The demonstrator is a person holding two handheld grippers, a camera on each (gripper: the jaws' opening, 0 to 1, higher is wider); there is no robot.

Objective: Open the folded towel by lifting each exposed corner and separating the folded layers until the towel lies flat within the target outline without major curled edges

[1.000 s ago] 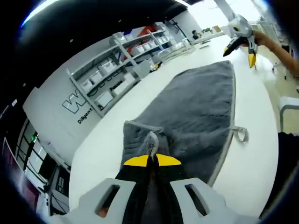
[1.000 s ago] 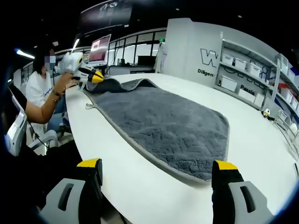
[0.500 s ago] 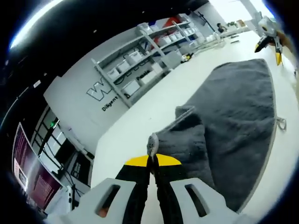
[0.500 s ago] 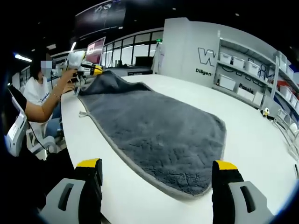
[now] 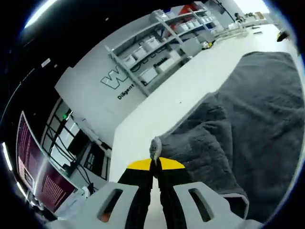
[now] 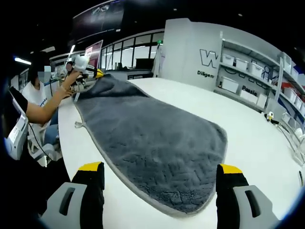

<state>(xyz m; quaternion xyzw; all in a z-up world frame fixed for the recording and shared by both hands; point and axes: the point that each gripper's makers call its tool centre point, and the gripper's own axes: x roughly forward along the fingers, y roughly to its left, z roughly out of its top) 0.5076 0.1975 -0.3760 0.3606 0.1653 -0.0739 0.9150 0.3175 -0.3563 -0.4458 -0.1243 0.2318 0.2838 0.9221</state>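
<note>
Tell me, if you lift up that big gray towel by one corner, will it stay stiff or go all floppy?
Probably floppy: the towel sags and folds in soft humps where the left gripper pinches its corner. It looks thick and fluffy, so it may feel a bit heavy and drag on the white table. It likely won't slip, since the shut jaws hold the edge.

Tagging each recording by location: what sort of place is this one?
Probably a lab or workshop: a long white table carrying the grey towel, shelving with storage bins along a lettered wall, and a large screen behind glass partitions.
</note>
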